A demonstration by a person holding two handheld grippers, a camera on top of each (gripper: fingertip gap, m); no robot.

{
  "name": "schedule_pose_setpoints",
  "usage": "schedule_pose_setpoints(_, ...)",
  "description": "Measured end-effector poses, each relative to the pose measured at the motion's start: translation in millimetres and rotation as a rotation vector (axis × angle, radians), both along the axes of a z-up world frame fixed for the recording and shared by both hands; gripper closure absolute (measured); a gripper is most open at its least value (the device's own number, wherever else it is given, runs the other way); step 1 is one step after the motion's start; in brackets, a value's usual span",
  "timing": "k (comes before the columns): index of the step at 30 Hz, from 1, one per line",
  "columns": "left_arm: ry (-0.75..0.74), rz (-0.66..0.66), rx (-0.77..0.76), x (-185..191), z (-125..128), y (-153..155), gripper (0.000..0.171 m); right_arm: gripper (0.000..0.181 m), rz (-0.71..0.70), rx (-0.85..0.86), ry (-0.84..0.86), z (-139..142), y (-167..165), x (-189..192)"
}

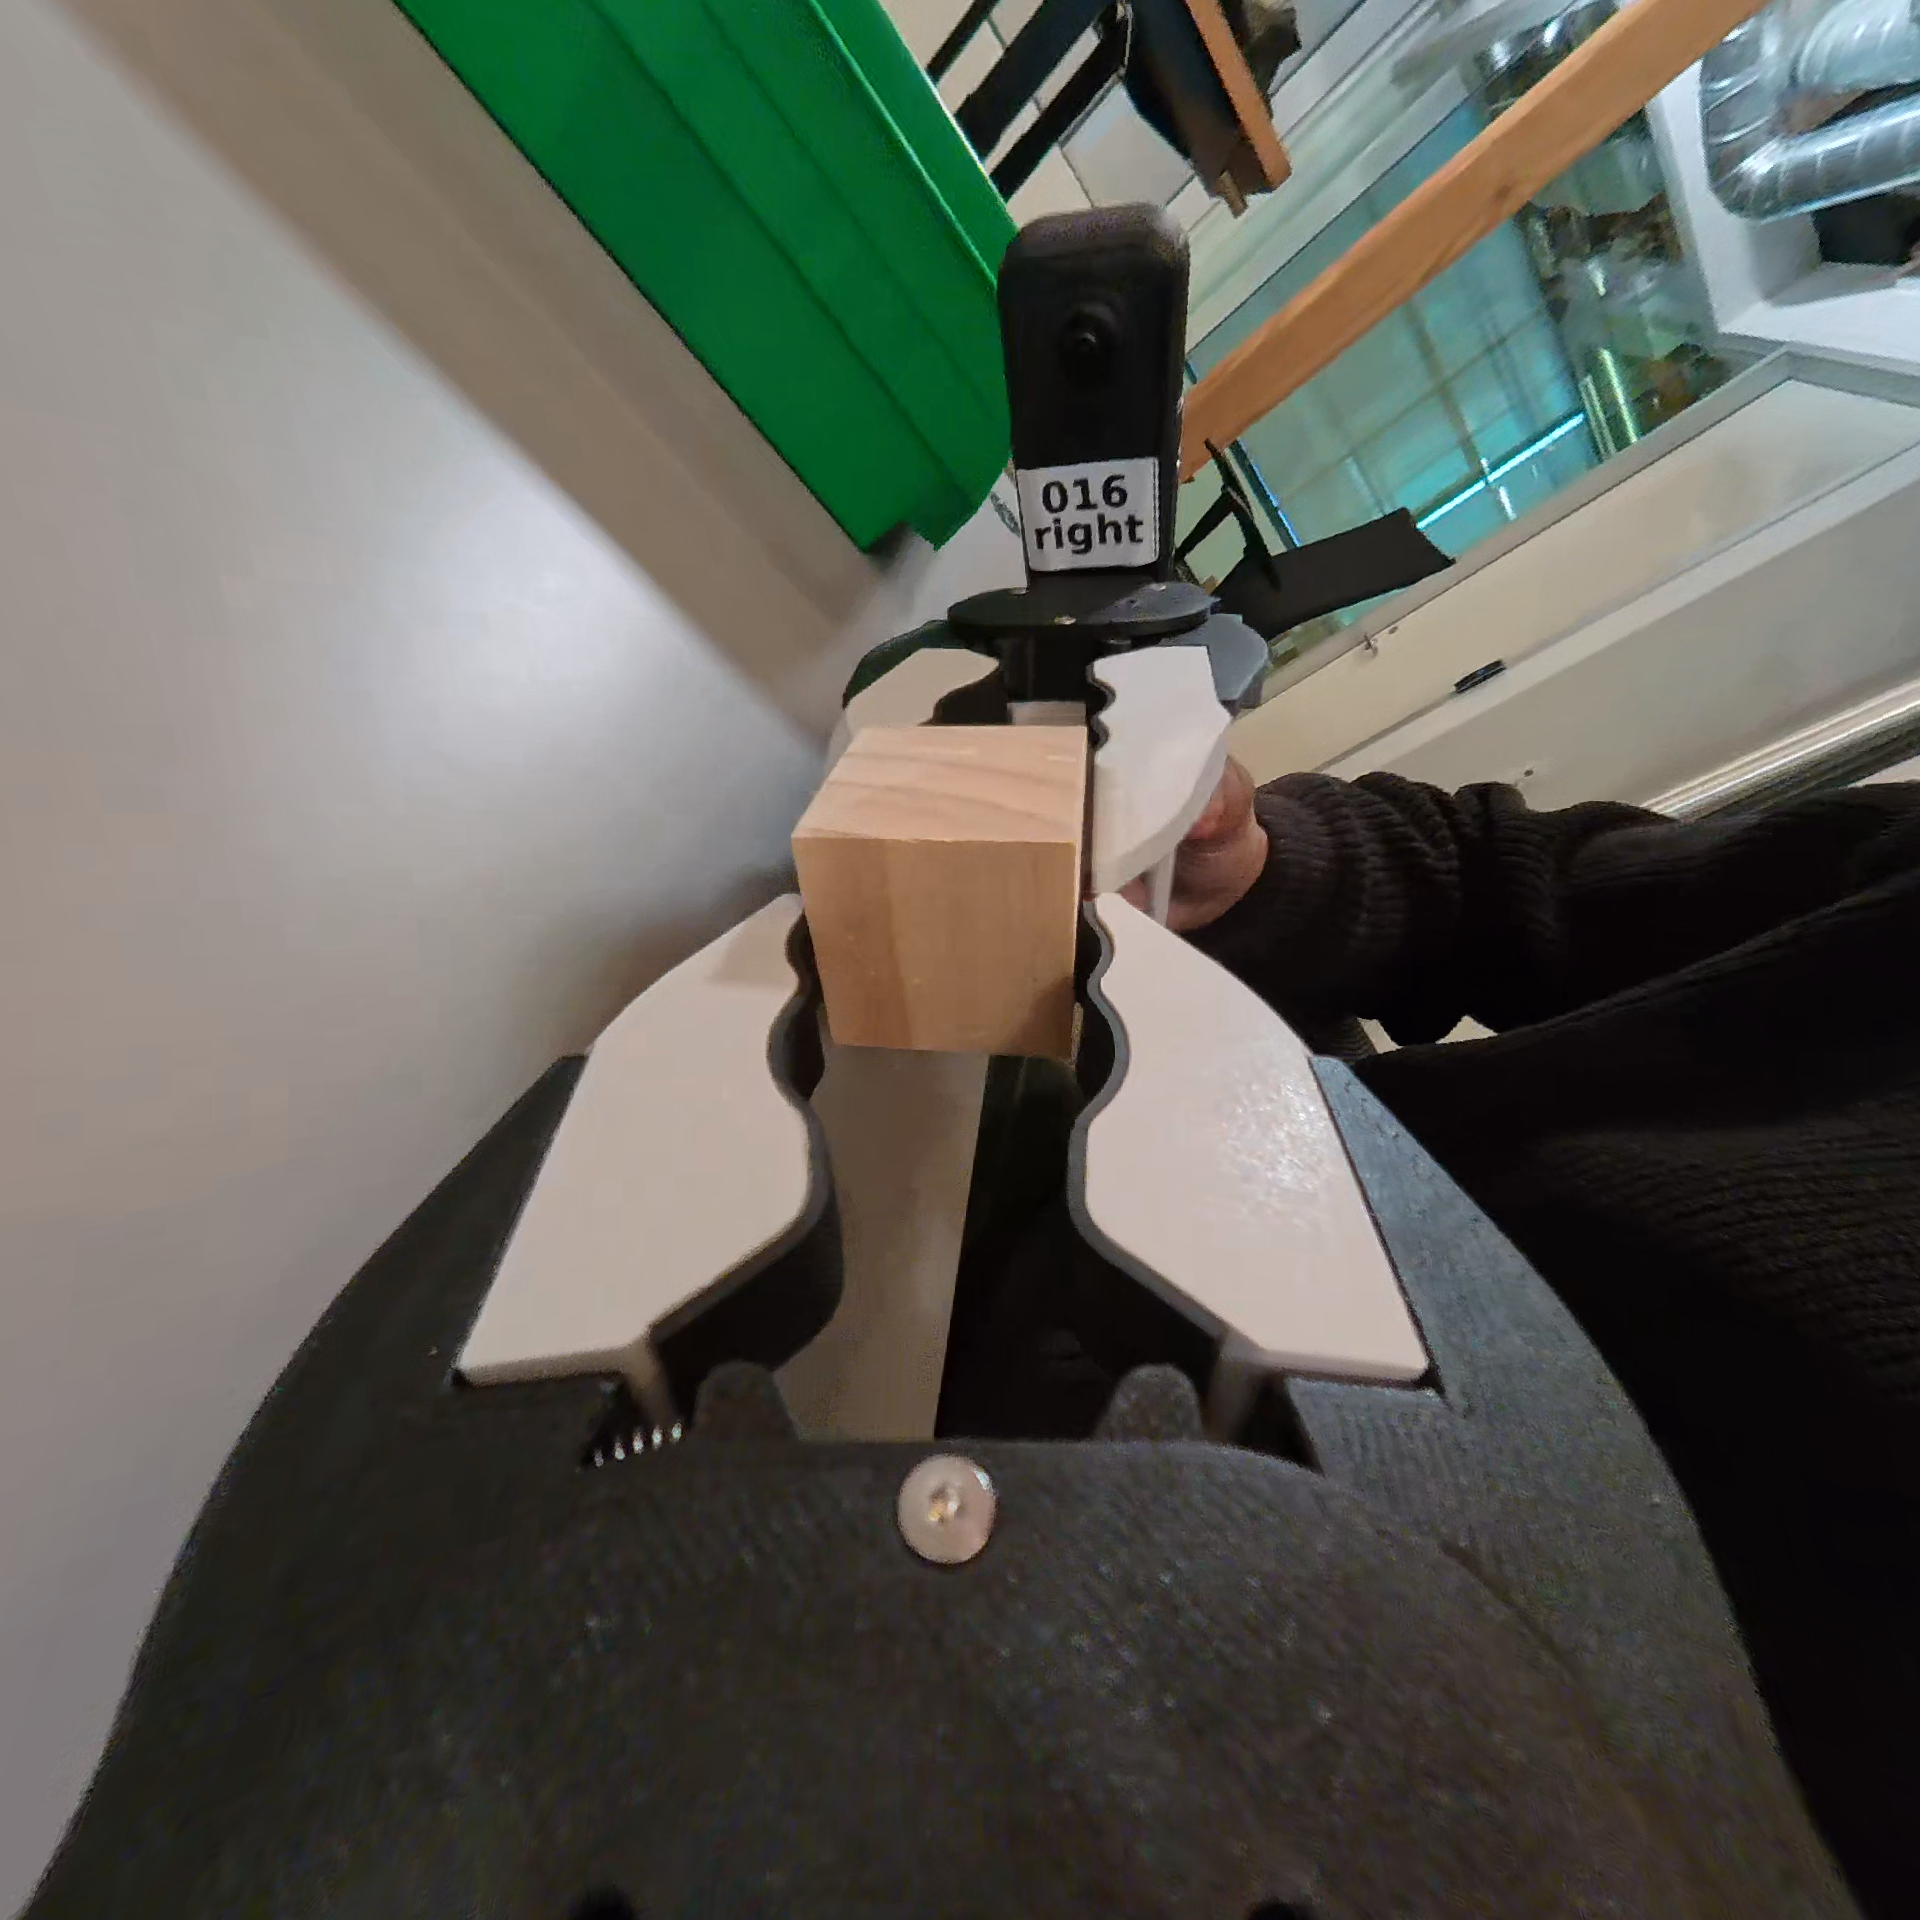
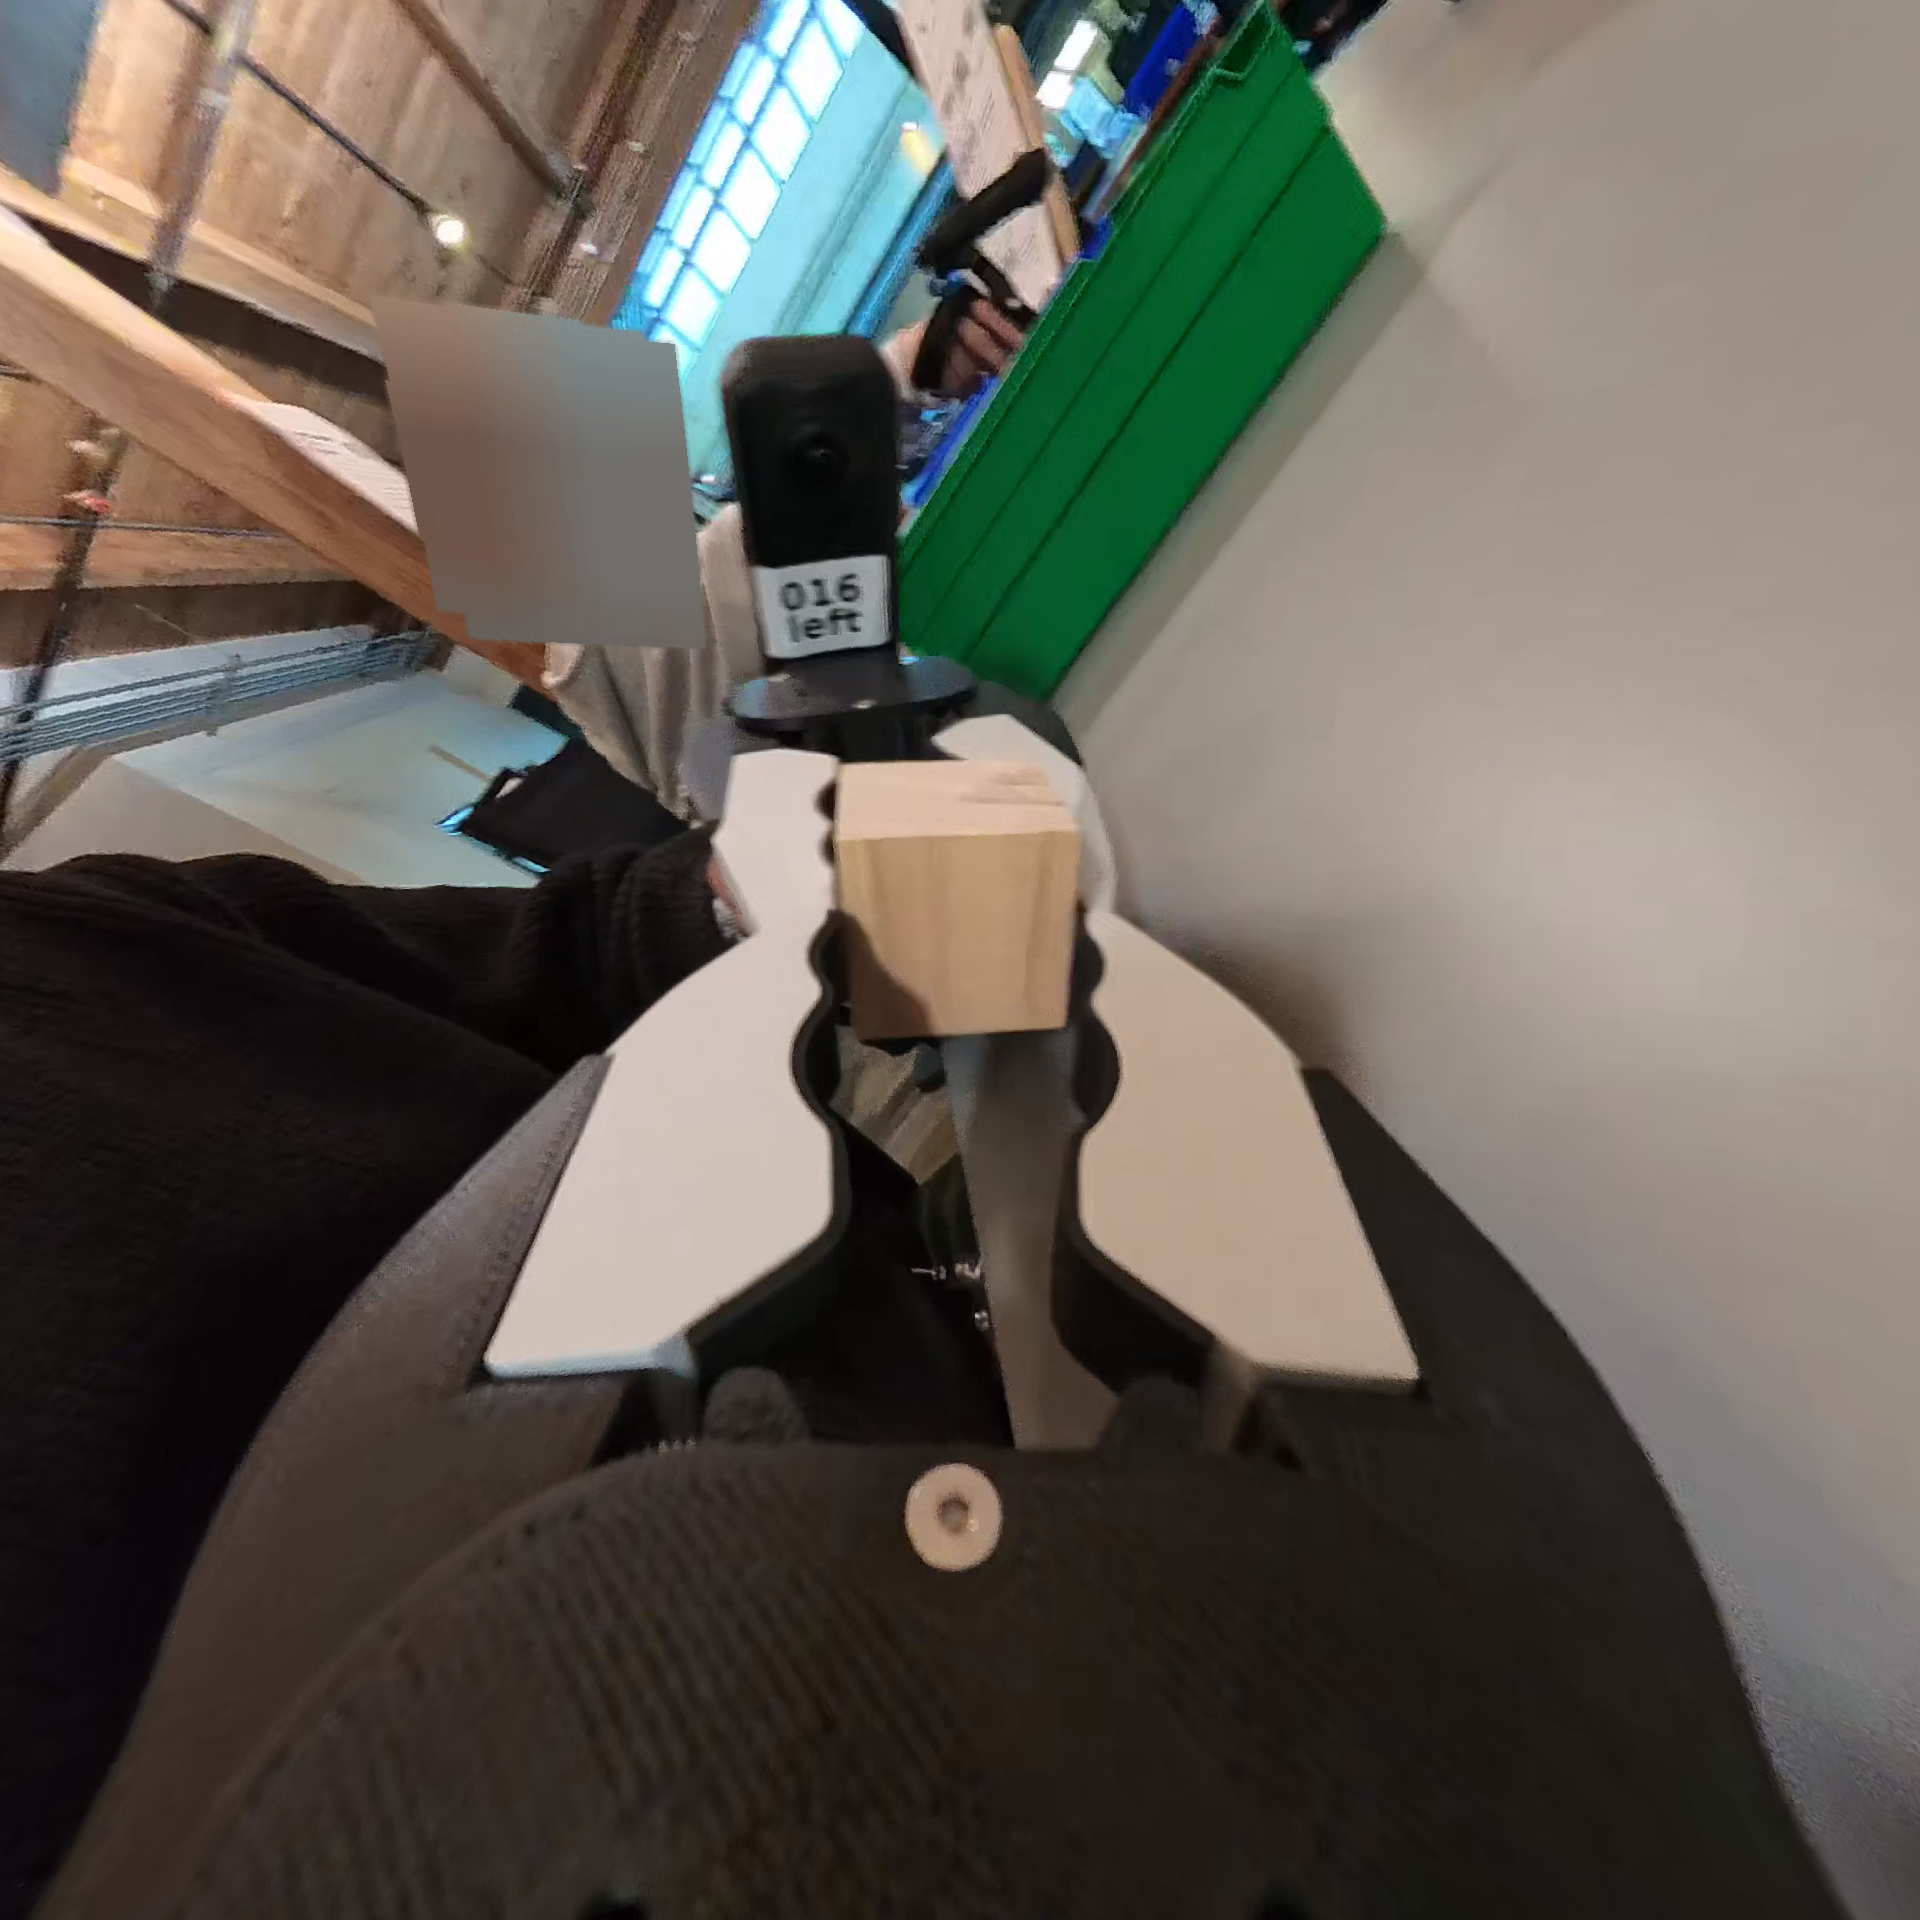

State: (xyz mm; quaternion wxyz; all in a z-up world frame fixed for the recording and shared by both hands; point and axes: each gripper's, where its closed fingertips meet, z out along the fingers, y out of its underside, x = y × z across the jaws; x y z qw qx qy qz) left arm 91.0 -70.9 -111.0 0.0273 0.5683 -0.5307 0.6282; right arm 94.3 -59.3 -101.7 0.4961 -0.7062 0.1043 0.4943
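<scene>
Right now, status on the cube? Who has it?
Done: wooden cube is off any surface, in the air. In hand: left gripper and right gripper face each other, both closed on it. Left: neither has released; no placement spot visible.

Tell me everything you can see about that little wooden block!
The wooden block is a small cube of pale, plain wood with faint grain and sharp, square edges. It hangs in the air above the white table, not resting on it. Two grippers meet at it from opposite ends: the left gripper clamps its near sides between white fingers, and the right gripper does the same from the other end. The top face shows a small notch or mark in the right wrist view.
</scene>
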Motion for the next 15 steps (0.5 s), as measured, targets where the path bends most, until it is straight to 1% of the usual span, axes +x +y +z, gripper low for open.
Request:
schedule_pose_setpoints(10, -0.006, -0.009, -0.02, -0.4, -0.3, -2.1, 0.126, 0.14, 0.01, -0.009, -0.007, -1.8, -2.1, 0.1)
schedule_pose_setpoints(15, -0.052, -0.021, -0.02, -0.7, 6.0, -4.9, 0.124, 0.14, 0.009, 0.003, 0.005, 4.6, -4.5, 1.9)
